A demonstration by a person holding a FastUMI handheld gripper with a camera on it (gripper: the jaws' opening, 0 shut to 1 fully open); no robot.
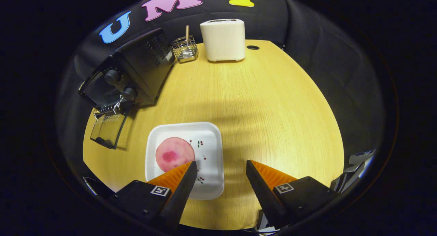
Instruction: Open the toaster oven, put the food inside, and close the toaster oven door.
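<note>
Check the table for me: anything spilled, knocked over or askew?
Nothing stands out. The toaster oven door hangs open, the pink food lies flat on its white plate, and the hand-held gripper is open above the table.

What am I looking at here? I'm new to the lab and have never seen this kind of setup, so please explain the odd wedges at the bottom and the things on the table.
The picture comes from a fisheye camera riding on a hand-held gripper, a tool a person carries; there is no robot arm. The two orange and black wedges are its fingers, standing apart and holding nothing.

They hover over a wooden table. Just ahead of the left finger sits a white square plate with a round pink piece of food on it. Further off to the left is a black toaster oven, its glass door already folded down open. At the far end stand a small wire basket and a white appliance.

The food is likely to be picked up next.
</note>
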